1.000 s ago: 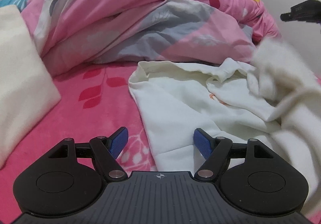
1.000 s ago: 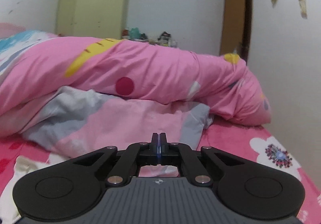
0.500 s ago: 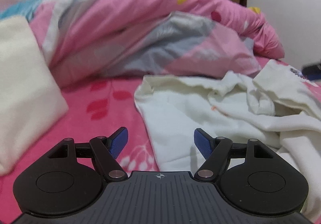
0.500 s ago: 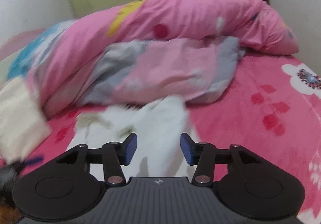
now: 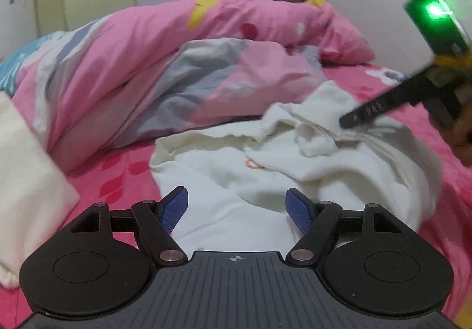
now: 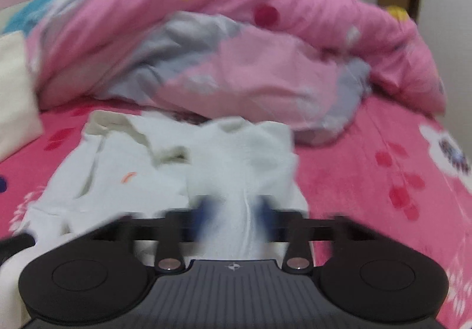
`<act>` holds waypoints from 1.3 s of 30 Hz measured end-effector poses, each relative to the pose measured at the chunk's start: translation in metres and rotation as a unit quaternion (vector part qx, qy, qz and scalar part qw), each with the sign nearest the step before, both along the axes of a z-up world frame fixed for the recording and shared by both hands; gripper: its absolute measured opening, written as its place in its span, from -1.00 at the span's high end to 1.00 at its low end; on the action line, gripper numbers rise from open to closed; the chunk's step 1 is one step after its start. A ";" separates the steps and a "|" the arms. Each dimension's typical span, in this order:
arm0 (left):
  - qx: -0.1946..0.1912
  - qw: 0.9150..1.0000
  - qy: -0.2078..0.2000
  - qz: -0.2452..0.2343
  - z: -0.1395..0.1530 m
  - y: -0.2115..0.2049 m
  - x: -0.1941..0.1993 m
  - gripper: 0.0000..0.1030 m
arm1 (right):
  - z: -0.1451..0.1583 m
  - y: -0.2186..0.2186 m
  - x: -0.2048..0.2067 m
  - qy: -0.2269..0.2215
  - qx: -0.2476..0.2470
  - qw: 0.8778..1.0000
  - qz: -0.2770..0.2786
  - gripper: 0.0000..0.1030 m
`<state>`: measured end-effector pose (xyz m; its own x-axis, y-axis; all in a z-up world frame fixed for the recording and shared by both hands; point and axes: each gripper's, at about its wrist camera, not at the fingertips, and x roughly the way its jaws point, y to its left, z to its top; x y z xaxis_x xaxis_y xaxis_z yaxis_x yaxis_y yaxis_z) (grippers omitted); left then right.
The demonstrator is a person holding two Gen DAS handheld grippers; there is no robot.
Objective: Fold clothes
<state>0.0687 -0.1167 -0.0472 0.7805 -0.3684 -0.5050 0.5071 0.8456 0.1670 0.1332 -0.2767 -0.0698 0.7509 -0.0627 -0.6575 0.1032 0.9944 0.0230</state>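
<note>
White fleece, a crumpled garment (image 5: 265, 178), lies on the pink flowered bedsheet (image 5: 118, 169) towards the middle of the bed, just in front of the heaped pink-and-grey duvet (image 5: 183, 75) that runs along the far side. One end of it is spread fairly flat, with a small orange mark showing; the other end is bunched into folds and a raised ridge.

Over the near, flatter part hovers the left gripper (image 5: 236, 208), tilted downward, its blue fingers (image 5: 174, 208) spread wide with nothing between them and no cloth touched.

From the right edge of the bed the right gripper (image 6: 236, 211) reaches in, also pitched down, its black arm slanting towards the bunched end (a green light glows on its body in the left wrist view). Its jaws are closing, and a pulled-up fold of the white garment stands between the blurred blue pads; whether they already press on the cloth I cannot tell, since that view is smeared by motion. Part of a hand (image 5: 463, 134) shows behind this gripper at the picture's right edge.

At the left edge of the bed sits a cream pillow (image 5: 23, 181), well apart from the garment.
</note>
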 end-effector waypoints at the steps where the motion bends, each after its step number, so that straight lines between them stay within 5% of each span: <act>1: 0.008 1.000 -0.001 -0.002 -0.002 -0.002 -0.001 -0.43 | 0.002 -0.008 -0.007 -0.007 0.027 1.000 -0.009 0.80; 11: -0.011 1.000 0.010 0.001 0.002 0.003 -0.006 -0.43 | 0.043 -0.055 -0.159 -0.093 0.147 0.982 -0.075 0.83; 19: -0.052 0.998 0.029 0.003 0.013 0.014 -0.017 -0.43 | 0.001 -0.074 -0.227 -0.058 0.252 0.957 -0.132 0.85; 26: -0.060 0.996 0.051 0.034 0.011 0.019 -0.008 -0.43 | -0.033 -0.069 -0.236 0.009 0.199 0.969 -0.146 0.64; 33: -0.061 0.994 0.057 0.078 0.005 0.030 0.014 -0.43 | 0.023 -0.078 -0.250 -0.078 0.098 0.979 -0.160 0.36; 39: -0.054 0.990 0.093 0.091 -0.009 0.032 0.038 -0.43 | 0.043 -0.043 -0.196 -0.092 0.161 0.982 -0.021 0.14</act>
<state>0.1064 -0.0843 -0.0560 0.7363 -0.2901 -0.6113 0.3588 0.9334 -0.0107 -0.0626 -0.3197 -0.0268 0.8599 0.0927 -0.5020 0.1094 0.9271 0.3585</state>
